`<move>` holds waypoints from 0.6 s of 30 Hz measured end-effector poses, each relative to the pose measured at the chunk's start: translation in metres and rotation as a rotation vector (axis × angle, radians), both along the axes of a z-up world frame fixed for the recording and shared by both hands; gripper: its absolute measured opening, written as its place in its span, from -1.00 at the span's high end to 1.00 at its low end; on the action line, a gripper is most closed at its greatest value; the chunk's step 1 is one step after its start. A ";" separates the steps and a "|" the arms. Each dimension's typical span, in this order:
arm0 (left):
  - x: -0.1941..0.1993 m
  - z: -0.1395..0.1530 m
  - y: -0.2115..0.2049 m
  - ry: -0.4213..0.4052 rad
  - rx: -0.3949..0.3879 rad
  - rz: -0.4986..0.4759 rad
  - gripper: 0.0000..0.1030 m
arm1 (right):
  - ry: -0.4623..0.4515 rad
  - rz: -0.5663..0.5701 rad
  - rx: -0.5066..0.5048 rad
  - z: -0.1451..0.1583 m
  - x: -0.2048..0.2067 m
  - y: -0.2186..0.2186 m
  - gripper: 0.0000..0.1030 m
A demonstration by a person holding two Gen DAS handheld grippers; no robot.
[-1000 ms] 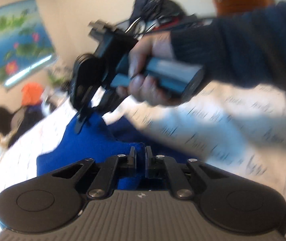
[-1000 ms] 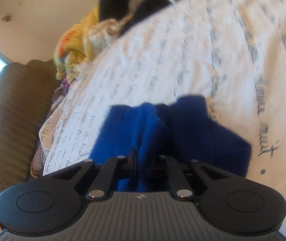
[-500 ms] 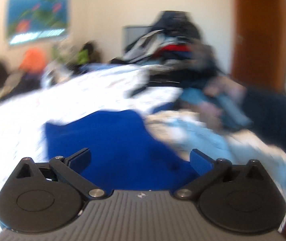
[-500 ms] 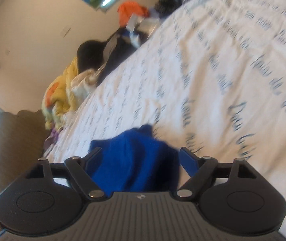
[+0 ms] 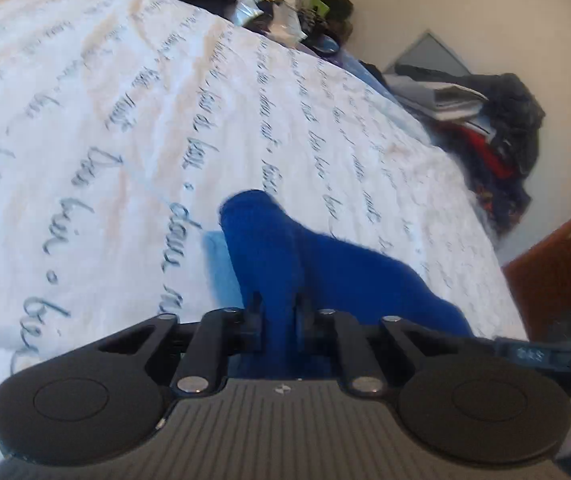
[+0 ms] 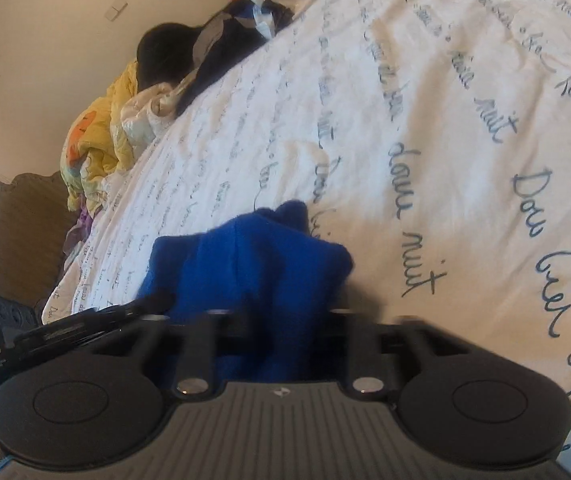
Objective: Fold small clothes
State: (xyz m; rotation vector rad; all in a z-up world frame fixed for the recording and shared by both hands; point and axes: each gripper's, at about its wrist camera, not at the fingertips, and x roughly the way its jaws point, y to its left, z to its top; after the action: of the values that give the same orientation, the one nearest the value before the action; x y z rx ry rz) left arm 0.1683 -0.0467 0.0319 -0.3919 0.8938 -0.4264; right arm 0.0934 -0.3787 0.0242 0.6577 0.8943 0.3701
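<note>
Left gripper: jaws closing, a ridge of the small bright-blue fleece garment pinched between them. Right gripper: jaws closing likewise on bunched blue cloth, presumably so a fold can be carried over. The garment is spread on the white script-printed bedsheet, well away from its cluttered far edge. Fingertips and the garment's outline are hidden; the right view is blurred.

Half a second ago both grippers gape wide; now the left gripper and right gripper are closing on bunched blue cloth, which rises between their fingers.
</note>
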 end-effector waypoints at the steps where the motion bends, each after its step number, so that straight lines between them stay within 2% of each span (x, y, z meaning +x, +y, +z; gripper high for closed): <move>1: -0.008 0.006 0.003 -0.014 0.013 -0.004 0.69 | -0.024 0.002 -0.006 0.005 -0.002 0.003 0.72; 4: -0.019 0.033 0.012 -0.117 0.034 -0.021 0.70 | -0.101 0.026 0.023 0.027 -0.001 0.017 0.72; 7: -0.013 0.063 0.022 -0.199 0.112 0.025 0.69 | -0.148 0.022 0.072 0.040 0.019 0.033 0.72; 8: -0.006 0.066 0.026 -0.215 0.133 0.036 0.66 | -0.155 -0.005 0.087 0.041 0.031 0.037 0.66; 9: -0.001 0.070 0.030 -0.217 0.155 0.038 0.51 | -0.154 -0.047 0.087 0.039 0.040 0.040 0.63; 10: 0.004 0.069 0.034 -0.195 0.165 0.035 0.39 | -0.136 -0.075 0.059 0.036 0.049 0.043 0.44; 11: 0.005 0.067 0.040 -0.166 0.162 0.031 0.10 | -0.092 -0.097 0.011 0.033 0.055 0.047 0.02; 12: -0.001 0.065 0.046 -0.152 0.150 0.025 -0.11 | -0.052 -0.112 -0.028 0.030 0.055 0.047 -0.21; 13: -0.012 0.064 0.053 -0.152 0.133 0.014 -0.21 | -0.046 -0.098 -0.039 0.028 0.049 0.048 -0.34; 15: -0.044 0.057 0.066 -0.128 0.077 -0.027 -0.41 | -0.048 -0.021 -0.026 0.025 0.025 0.049 -0.34; 18: -0.086 0.031 0.073 -0.023 0.010 -0.092 -0.31 | -0.036 0.035 -0.004 0.018 -0.019 0.047 -0.34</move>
State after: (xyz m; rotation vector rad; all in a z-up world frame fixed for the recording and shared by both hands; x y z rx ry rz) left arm 0.0823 0.0264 0.0632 -0.3374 0.8934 -0.5097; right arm 0.0740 -0.3315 0.0422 0.6307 0.8730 0.4107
